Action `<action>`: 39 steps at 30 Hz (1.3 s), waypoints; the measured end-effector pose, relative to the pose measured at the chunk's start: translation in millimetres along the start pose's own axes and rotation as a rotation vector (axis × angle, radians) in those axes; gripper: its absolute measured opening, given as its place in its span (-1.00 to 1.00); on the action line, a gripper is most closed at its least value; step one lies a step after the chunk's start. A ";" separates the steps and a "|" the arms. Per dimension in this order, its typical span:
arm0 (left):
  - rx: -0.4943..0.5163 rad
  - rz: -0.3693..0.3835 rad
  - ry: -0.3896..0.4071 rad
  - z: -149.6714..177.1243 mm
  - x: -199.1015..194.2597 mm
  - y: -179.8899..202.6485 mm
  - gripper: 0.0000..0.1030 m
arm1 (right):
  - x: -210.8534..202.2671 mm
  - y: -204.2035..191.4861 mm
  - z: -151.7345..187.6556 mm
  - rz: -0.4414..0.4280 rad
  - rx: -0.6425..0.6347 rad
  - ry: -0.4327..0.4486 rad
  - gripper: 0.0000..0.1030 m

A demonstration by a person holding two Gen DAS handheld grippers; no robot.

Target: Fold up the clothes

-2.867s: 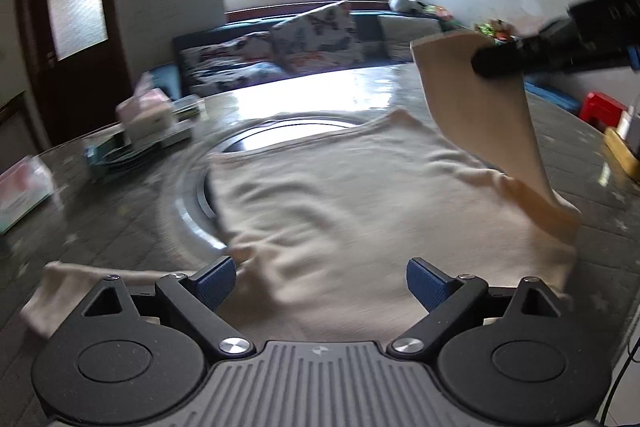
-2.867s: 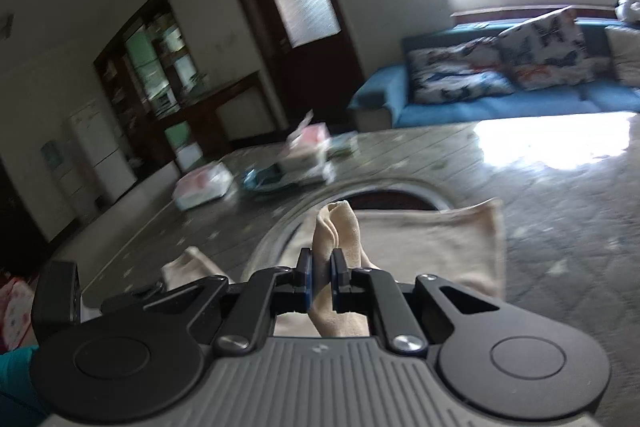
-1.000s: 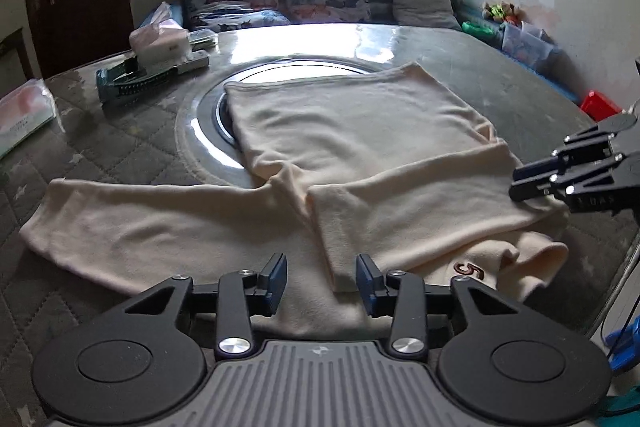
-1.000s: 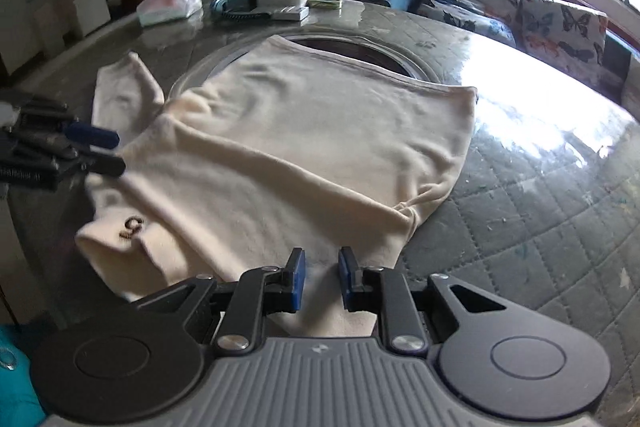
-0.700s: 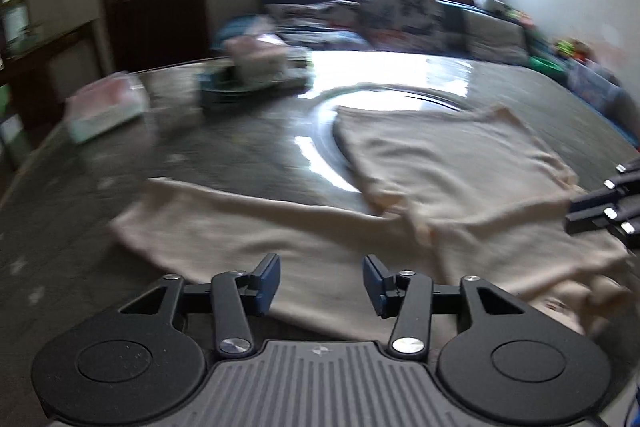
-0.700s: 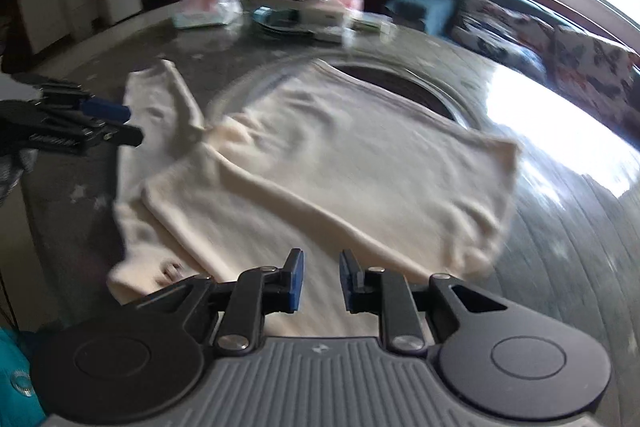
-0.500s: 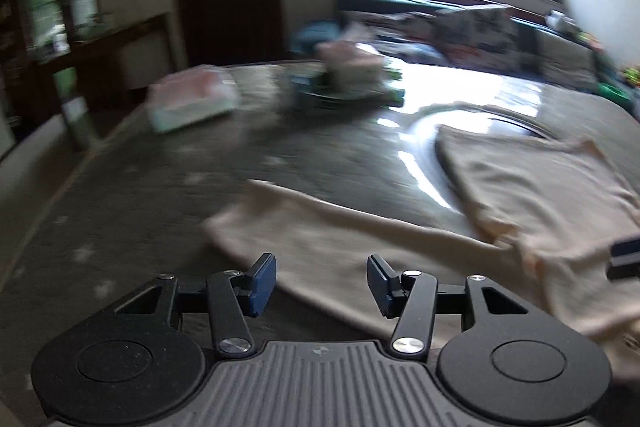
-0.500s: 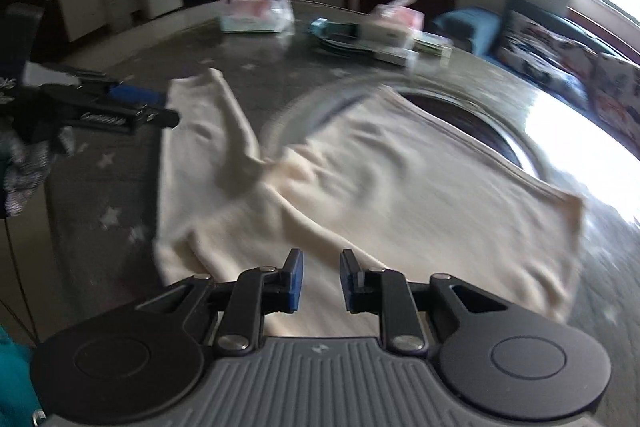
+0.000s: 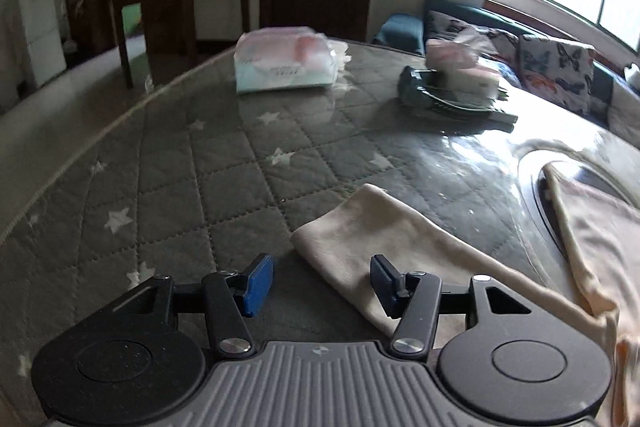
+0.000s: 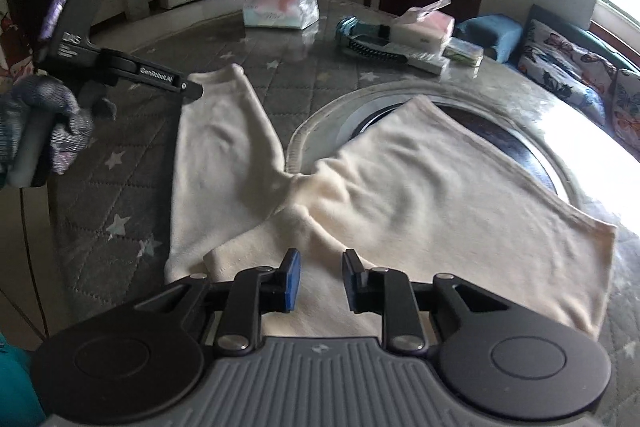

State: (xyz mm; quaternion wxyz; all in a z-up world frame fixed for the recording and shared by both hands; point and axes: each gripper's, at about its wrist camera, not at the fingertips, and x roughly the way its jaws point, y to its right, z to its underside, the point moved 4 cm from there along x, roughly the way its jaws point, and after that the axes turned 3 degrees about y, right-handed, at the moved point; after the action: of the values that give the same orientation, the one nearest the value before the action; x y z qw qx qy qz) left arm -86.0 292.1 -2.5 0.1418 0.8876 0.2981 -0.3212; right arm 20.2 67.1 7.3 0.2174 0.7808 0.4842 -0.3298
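Hovering my left gripper point(image 9: 320, 281) over the cuff of the cream sweater's point(image 10: 400, 195) outstretched sleeve point(image 9: 384, 239), jaws wide, empty.
Sweater lies flat on the quilted table point(image 9: 200, 163), hem across the turntable ring; sleeve reaches toward the table's left edge. My right gripper point(image 10: 318, 281) sits above the folded-in sleeve, jaws narrowly parted, gripping nothing.

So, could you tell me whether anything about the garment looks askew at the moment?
Yes. The cream top is lopsided: one sleeve still sticks straight out across the table, and cloth bunches where it joins the body. Nothing looks torn or spilled.
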 end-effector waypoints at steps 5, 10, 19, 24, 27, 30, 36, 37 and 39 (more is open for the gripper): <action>-0.027 0.007 0.030 -3.4 6.3 -4.0 -0.52 | -18.6 9.5 3.2 0.034 0.025 0.025 -0.54; -0.035 0.052 0.085 -8.5 -6.9 2.7 -0.90 | -35.4 19.9 7.0 0.064 0.058 0.055 -0.54; 0.127 0.450 0.230 -22.2 -106.7 104.6 -0.90 | -58.9 55.7 24.7 0.146 0.170 0.079 -0.54; 0.262 0.671 0.241 -3.0 -145.6 170.3 -0.90 | -72.0 73.5 39.7 0.181 0.228 0.081 -0.54; 0.329 0.793 0.207 16.7 -155.3 205.0 -0.90 | -77.5 82.5 48.7 0.198 0.266 0.076 -0.54; 0.415 0.842 0.154 40.6 -153.7 235.5 -0.89 | -83.0 91.5 57.8 0.214 0.305 0.070 -0.54; 0.557 0.884 0.078 74.5 -143.0 262.5 -0.70 | -87.9 98.7 67.7 0.222 0.341 0.059 -0.54; 0.576 0.877 0.088 76.9 -144.0 262.5 -0.62 | -88.1 99.2 68.4 0.220 0.347 0.057 -0.54; 0.602 0.870 0.112 78.8 -145.6 257.6 -0.39 | -88.0 99.6 69.3 0.205 0.358 0.055 -0.54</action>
State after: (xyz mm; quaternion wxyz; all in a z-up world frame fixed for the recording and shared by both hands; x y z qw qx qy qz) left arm -54.2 -8.0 49.0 -0.0153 0.9465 -0.1960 -0.2560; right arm 61.1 -76.0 25.5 0.0945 0.8607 0.3417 -0.3654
